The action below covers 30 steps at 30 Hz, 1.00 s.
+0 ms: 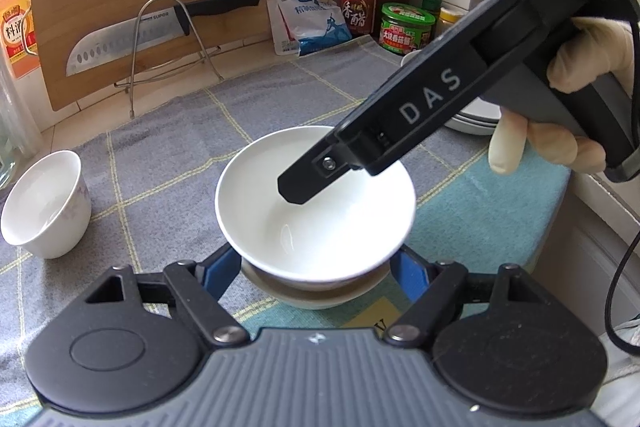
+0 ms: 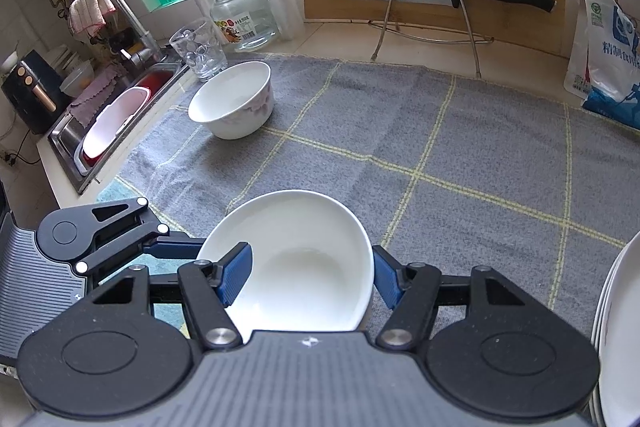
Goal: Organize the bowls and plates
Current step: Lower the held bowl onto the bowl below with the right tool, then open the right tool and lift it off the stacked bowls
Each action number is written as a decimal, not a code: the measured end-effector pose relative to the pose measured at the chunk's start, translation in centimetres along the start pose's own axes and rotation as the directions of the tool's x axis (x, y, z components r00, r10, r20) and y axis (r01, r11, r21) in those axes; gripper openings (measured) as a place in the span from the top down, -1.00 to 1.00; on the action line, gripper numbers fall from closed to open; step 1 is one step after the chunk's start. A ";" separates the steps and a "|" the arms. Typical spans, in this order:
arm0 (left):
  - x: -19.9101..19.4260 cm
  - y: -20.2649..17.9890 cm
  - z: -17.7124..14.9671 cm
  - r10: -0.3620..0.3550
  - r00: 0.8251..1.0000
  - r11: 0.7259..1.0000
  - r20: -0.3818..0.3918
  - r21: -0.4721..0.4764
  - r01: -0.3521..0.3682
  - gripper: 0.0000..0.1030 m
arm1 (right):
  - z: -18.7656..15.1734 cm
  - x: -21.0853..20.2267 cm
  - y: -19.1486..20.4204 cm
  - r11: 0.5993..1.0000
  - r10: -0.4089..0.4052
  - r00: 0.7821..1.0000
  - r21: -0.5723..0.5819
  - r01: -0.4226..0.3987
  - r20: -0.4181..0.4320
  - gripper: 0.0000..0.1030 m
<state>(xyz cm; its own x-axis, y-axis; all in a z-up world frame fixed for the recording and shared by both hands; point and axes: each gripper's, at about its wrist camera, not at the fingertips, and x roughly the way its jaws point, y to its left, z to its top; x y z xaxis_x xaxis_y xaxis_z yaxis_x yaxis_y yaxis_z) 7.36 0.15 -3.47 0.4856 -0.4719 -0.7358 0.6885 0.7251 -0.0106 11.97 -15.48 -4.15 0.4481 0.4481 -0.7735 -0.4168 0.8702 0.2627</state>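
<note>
Far left on the mat (image 2: 460, 131), near its sink-side edge, sits a flowered bowl (image 2: 234, 101). Mid-mat there's a white bowl (image 1: 316, 195) nested in another bowl (image 1: 316, 293). Left gripper (image 1: 316, 267) is clamped on that lower bowl, right gripper (image 2: 312, 277) is clamped on the white bowl's rim. Plates (image 2: 618, 339) are stacked at the right edge.
</note>
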 end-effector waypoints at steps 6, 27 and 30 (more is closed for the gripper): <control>0.4 0.2 0.0 -0.003 1.000 1.000 -0.004 -0.005 0.003 -0.68 | 0.0 0.1 0.0 1.000 0.004 1.000 0.002 -0.004 0.002 -0.36; -1.5 1.1 -0.9 -0.011 0.998 1.000 0.057 -0.008 0.012 -0.84 | 0.0 -1.0 0.3 0.996 -0.080 0.996 -0.044 0.081 0.031 -0.94; -2.0 1.7 -1.2 -0.001 0.998 1.000 0.062 -0.009 0.001 -0.84 | -0.2 -1.5 -0.2 0.994 -0.098 0.995 -0.033 0.099 0.036 -0.94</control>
<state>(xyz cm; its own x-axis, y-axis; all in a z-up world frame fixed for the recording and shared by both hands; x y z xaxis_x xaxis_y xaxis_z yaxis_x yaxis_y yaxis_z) 6.90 2.94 -2.86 0.5176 -0.5027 -0.6923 0.6841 0.7291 -0.0179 11.16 -16.35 -3.14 0.5154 0.3677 -0.7741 -0.3962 0.9032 0.1653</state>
